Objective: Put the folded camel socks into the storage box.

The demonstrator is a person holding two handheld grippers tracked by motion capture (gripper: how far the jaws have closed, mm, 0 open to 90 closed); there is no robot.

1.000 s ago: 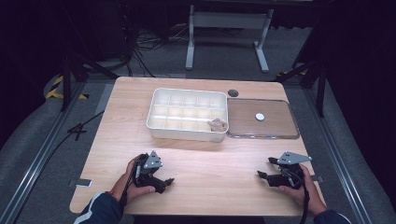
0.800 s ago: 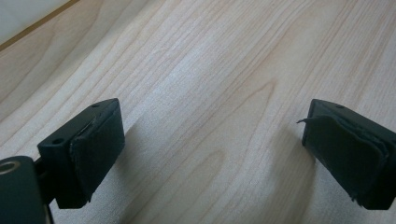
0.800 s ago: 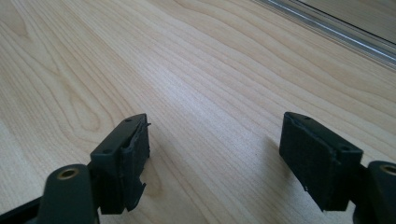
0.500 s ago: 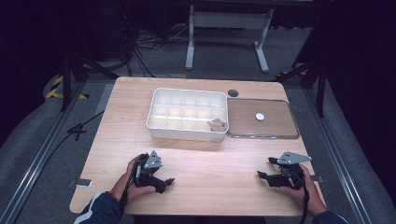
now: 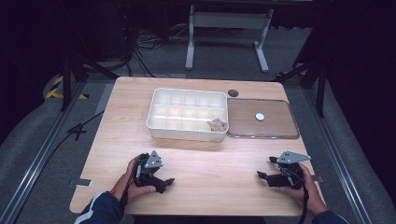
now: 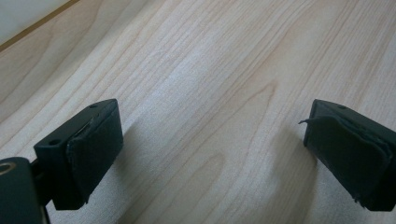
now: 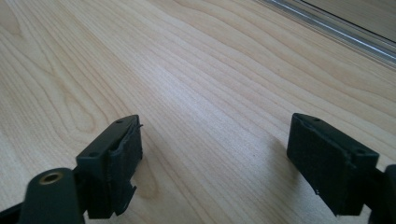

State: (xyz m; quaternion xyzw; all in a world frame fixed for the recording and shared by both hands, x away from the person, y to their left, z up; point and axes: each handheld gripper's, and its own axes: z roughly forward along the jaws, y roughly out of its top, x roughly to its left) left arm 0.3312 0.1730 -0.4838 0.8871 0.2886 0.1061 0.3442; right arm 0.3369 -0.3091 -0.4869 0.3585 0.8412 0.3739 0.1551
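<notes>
So far nothing has shifted: compared with the high view a second ago and half a second ago, your left tool (image 5: 163, 183) and your right tool (image 5: 262, 176) sit at the same spots near the front edge of the worktop (image 5: 196, 158), and the tray and lid have not moved either. I read that as the work not yet begun; you are parked at rest, and no reach has started.

Both tools stand spread. In the left gripper view the two black jaws are wide apart with bare wood grain between them, and the right gripper view gives the same picture: jaws parted, nothing pinched.

What you will most likely handle lies toward the far side. The white compartment tray (image 5: 161, 122) sits at the middle of the worktop, well apart from both tools. A small brownish crumpled item (image 5: 217, 124) rests in its front-row compartment at the right-hand corner; what it is made of, I cannot tell. Just beside the tray on the right, the clear lid (image 5: 275, 126) lies flat with a small white disc (image 5: 260, 116) on it.

Your right tool is the nearer one to the brownish item and the lid; the left is nearer the tray's left end.
</notes>
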